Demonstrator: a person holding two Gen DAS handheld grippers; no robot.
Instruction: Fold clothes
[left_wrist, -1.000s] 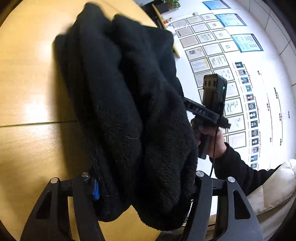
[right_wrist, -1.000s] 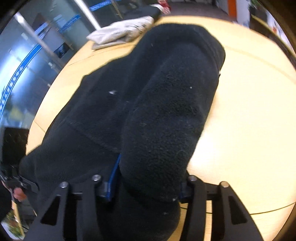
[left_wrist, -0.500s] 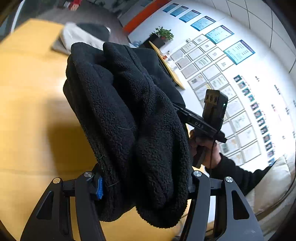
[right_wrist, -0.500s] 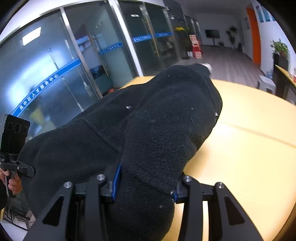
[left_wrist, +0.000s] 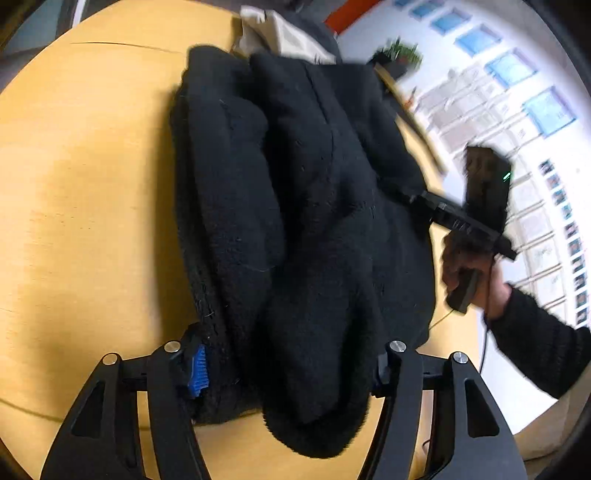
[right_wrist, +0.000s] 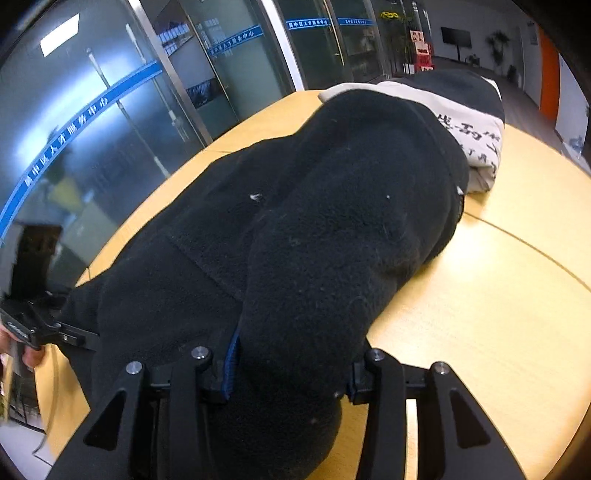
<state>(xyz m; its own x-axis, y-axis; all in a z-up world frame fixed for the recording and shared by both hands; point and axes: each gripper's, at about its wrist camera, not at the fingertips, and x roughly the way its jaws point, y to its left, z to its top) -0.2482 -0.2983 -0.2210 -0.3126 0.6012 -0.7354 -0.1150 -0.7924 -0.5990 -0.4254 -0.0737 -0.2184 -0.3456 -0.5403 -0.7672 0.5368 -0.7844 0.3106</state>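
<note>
A thick black fleece garment (left_wrist: 306, 206) is folded into a bundle and hangs between my two grippers over the yellow wooden table (left_wrist: 85, 177). My left gripper (left_wrist: 288, 365) is shut on one end of the fleece. My right gripper (right_wrist: 288, 365) is shut on the other end, where the fleece (right_wrist: 332, 229) droops toward the table. The right gripper also shows in the left wrist view (left_wrist: 469, 221), held by a hand. The fingertips of both grippers are buried in the fabric.
A stack of folded clothes, a white printed garment (right_wrist: 472, 144) with a dark one on top, lies at the far end of the table, just behind the fleece; it also shows in the left wrist view (left_wrist: 277, 33). Glass partitions (right_wrist: 129, 110) stand beyond the table.
Both grippers carried the fleece bundle up off the table and across toward the stack of folded clothes. It now hangs lower, close to the tabletop beside the stack.
</note>
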